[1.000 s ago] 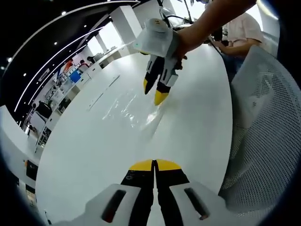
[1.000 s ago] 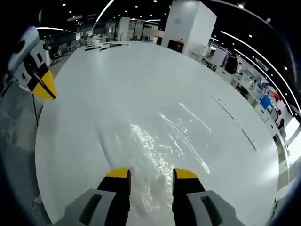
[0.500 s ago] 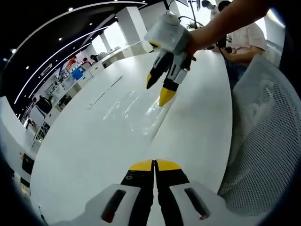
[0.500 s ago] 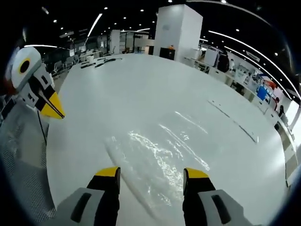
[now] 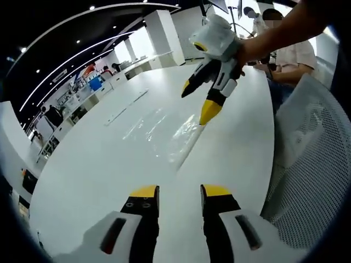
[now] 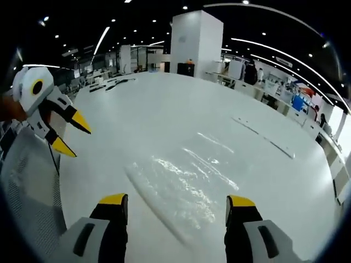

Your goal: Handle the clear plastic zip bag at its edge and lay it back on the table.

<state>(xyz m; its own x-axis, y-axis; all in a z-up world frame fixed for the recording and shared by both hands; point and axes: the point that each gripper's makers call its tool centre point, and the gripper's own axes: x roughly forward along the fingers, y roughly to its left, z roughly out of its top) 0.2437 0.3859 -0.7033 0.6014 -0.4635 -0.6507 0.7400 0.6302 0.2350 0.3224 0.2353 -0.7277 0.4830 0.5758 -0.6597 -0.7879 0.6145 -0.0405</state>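
Bag (image 6: 181, 189) flat on bench (image 6: 164, 109), ahead of right hand-held gripper (image 6: 178, 204), jaws wide, empty. Left hand-held gripper (image 5: 178, 193) parted, empty. Looks finished.

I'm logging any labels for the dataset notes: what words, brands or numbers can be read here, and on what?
None can be read.
Clear bag on the white table: no print shows.
Left claw and right claw: no markings show.
Background shelves and screens: too small and blurred to read.
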